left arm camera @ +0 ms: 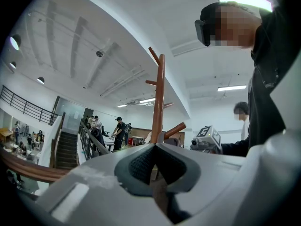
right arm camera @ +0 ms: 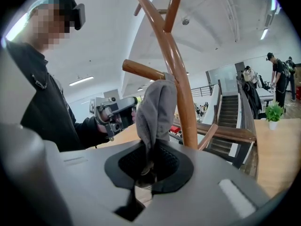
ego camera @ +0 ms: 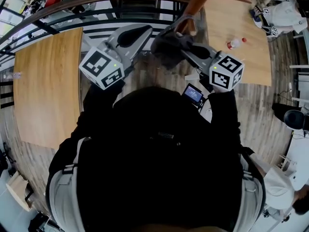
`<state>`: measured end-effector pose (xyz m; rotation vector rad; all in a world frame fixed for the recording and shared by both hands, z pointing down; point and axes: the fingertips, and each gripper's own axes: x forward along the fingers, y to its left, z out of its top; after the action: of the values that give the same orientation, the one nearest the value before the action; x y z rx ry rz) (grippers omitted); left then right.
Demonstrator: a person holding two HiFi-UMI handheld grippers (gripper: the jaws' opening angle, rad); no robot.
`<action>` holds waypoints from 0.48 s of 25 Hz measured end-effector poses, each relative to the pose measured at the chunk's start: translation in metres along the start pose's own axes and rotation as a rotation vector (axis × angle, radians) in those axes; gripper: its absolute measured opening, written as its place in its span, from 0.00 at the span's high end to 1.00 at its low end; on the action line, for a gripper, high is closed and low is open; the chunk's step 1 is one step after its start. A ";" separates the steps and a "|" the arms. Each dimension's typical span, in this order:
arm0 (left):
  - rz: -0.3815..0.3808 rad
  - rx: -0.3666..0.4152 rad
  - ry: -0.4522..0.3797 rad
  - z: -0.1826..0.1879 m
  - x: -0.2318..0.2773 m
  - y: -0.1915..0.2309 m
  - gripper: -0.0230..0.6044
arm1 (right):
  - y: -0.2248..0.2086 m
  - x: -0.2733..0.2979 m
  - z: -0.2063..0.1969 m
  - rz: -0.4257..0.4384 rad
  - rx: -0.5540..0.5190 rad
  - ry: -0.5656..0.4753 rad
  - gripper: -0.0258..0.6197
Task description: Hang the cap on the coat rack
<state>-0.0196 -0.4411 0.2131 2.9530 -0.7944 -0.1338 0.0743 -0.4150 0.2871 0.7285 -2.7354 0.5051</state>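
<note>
My right gripper (right arm camera: 149, 161) is shut on the lower edge of a grey cap (right arm camera: 157, 107), which stands up from the jaws against the brown wooden coat rack (right arm camera: 181, 79). The cap's top reaches the base of a lower peg (right arm camera: 143, 70); whether it rests on the peg I cannot tell. In the head view the cap (ego camera: 166, 46) sits right beside the rack's pole (ego camera: 198, 1). My left gripper (left arm camera: 155, 146) is shut with nothing in it and points at the coat rack (left arm camera: 158, 98) from the other side, a short way off. Each gripper shows in the other's view.
Wooden tables (ego camera: 46, 86) stand left and right of the rack, the right one with a bottle (ego camera: 235, 43) on it. A railing (ego camera: 72, 4) and a staircase (right arm camera: 228, 112) lie behind. A potted plant (right arm camera: 273, 112) stands on a table. Several people stand in the background.
</note>
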 end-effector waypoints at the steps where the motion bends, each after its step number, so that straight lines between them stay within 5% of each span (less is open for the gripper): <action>1: 0.003 -0.001 0.001 -0.001 -0.001 0.000 0.96 | -0.003 0.000 -0.001 -0.002 0.003 -0.002 0.92; 6: 0.010 -0.003 0.005 -0.010 0.001 0.004 0.96 | -0.018 0.002 -0.008 -0.029 0.018 -0.025 0.89; 9: 0.006 -0.021 0.016 -0.015 0.000 0.006 0.96 | -0.018 0.003 -0.009 -0.036 0.038 -0.029 0.64; 12: 0.002 -0.035 0.026 -0.017 0.002 0.009 0.96 | -0.017 0.004 -0.006 -0.029 0.052 -0.045 0.53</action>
<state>-0.0207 -0.4493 0.2310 2.9149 -0.7838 -0.1083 0.0812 -0.4279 0.2982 0.8006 -2.7586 0.5613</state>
